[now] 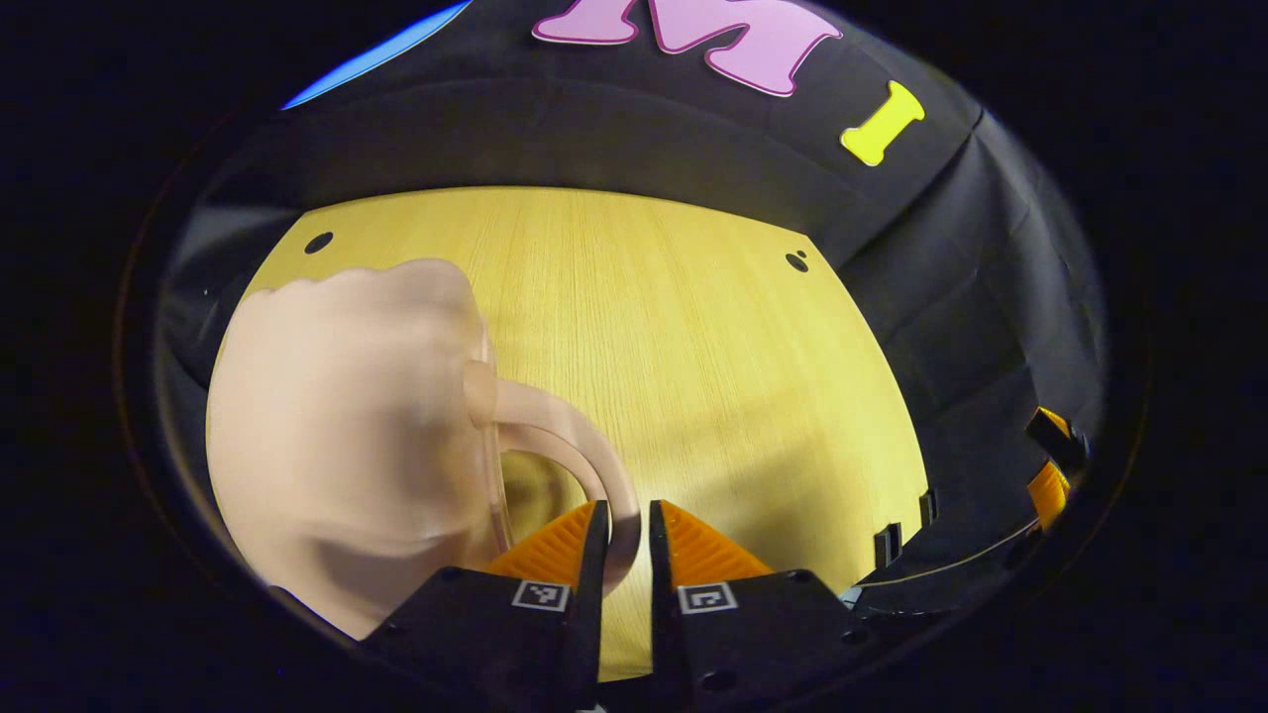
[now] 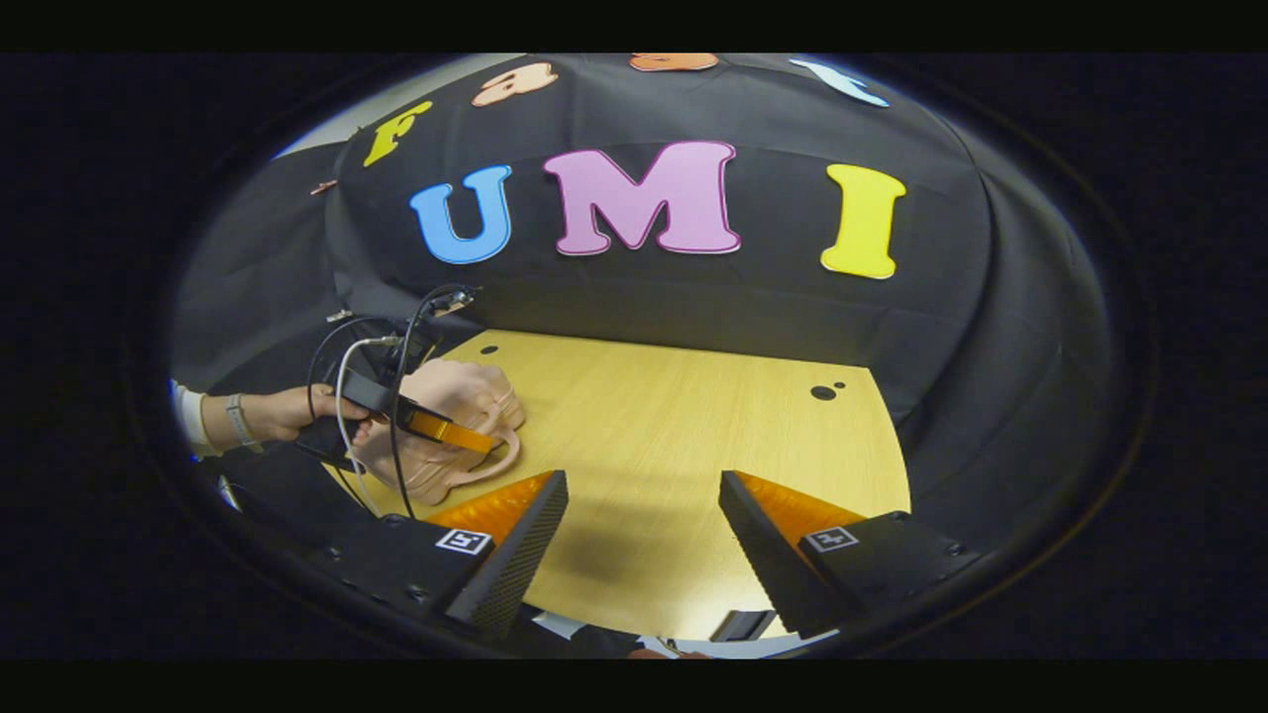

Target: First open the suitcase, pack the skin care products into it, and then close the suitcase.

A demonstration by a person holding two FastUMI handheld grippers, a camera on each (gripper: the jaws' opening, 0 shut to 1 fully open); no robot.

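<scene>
The left gripper has its two fingers drawn close together, with the curved handle of the case passing between them; whether both fingers press on the handle I cannot tell. In the right gripper view the left gripper sits farther off at the case, held by a hand with a band at the wrist and several cables looping above it. The right gripper stands with its two fingers wide apart over bare table, holding nothing, well apart from the case. I count one case, one handle, two grippers and one hand. The case is a small pink soft-looking one, lying closed on the wooden table near its left side as the right gripper view shows it. In that view its long axis runs roughly from the far edge toward the near edge, and the handle sits on its near right side, arching toward the table's middle. In the left gripper view the case is at the left, the handle curving out to the right, toward the fingers.
</scene>
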